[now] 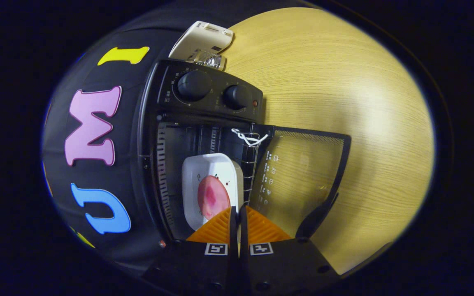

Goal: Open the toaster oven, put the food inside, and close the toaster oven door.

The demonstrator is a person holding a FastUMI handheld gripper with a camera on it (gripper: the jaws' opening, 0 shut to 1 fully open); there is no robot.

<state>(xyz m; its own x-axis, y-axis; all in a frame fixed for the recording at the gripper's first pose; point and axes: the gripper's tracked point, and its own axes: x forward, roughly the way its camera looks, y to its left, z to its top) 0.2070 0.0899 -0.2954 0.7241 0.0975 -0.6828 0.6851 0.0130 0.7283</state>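
The black toaster oven [167, 123] stands with its glass door [303, 172] folded fully open onto the wooden table. A white dish [208, 168] carrying a round pink piece of food [213, 197] rests on the wire rack inside the oven cavity. My gripper [238, 211] reaches into the oven mouth. Its two fingers are pressed close together on the dish's near rim, with only a thin sliver between them. The food lies just ahead of the fingertips. The door's dark handle [317, 216] lies beside the fingers.
Two black knobs [194, 85] sit on the oven's control panel. A white cord [248, 139] is tied to the rack's front. A white appliance [202, 39] stands behind the oven. The light wooden table [344, 82] stretches beyond the open door.
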